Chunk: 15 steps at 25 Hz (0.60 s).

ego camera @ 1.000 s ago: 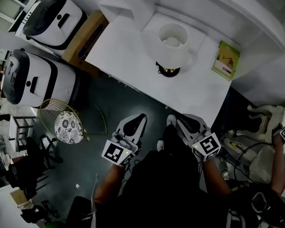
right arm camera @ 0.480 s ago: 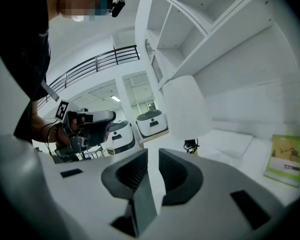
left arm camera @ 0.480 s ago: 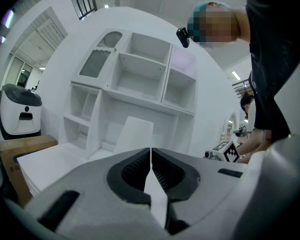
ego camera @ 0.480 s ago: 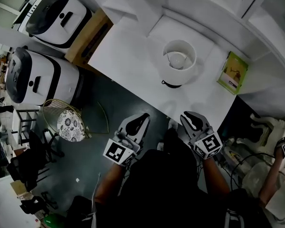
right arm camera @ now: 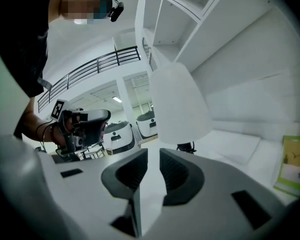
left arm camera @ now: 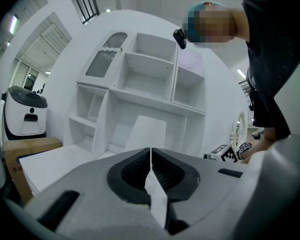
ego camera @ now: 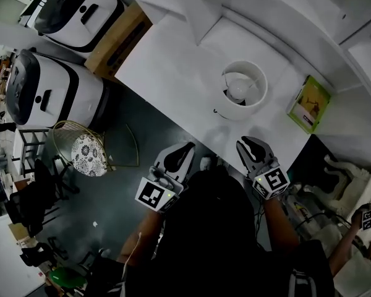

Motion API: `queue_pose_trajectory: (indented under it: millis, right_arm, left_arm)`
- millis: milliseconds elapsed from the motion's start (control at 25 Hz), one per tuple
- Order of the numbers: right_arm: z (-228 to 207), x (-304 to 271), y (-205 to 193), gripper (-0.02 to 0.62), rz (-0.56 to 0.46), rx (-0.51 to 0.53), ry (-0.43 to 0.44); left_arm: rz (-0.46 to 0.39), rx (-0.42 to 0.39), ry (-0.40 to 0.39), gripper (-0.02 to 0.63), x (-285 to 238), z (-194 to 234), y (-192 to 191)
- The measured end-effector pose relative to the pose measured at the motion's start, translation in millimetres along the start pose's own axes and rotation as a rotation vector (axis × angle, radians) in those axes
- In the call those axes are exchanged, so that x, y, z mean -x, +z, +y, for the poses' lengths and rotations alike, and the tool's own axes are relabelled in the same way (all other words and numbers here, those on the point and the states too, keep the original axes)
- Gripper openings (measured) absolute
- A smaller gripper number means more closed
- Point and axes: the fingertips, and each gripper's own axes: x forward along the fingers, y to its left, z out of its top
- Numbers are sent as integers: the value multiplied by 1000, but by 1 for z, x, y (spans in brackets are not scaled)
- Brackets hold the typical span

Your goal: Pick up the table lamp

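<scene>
The table lamp (ego camera: 243,90) stands on the white table (ego camera: 167,67), seen from above with its white shade and bulb. In the right gripper view its shade (right arm camera: 177,104) rises just beyond the jaws, with the dark base (right arm camera: 186,147) under it. My right gripper (ego camera: 248,143) reaches over the table's front edge, short of the lamp; its jaws stand a narrow gap apart with nothing between them. My left gripper (ego camera: 184,149) hangs in front of the table edge, left of the lamp, with its jaws pressed together and empty.
A green book (ego camera: 309,96) lies right of the lamp. White shelving (left arm camera: 145,79) backs the table. A cardboard box (ego camera: 117,36) and two white machines (ego camera: 55,91) stand at the left, and a wire stool (ego camera: 83,156) is on the floor. Another person's hand (ego camera: 365,218) is at far right.
The view has drawn closer to the table. Both grippers have moved forward towards the lamp; the right one now reaches over the table's front edge.
</scene>
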Motion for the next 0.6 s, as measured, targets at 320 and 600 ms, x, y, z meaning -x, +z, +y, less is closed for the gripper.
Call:
queue_pose_trajectory:
  millis: [320,600]
  right_arm:
    - [-12,-25,-17,78,55,44,-26]
    - [-27,-41,-31,78,61,59,-68]
  left_arm:
    - [26,-3,-40,25,-14,13,-20]
    - [29,-7,-60,25,-25,28,-34]
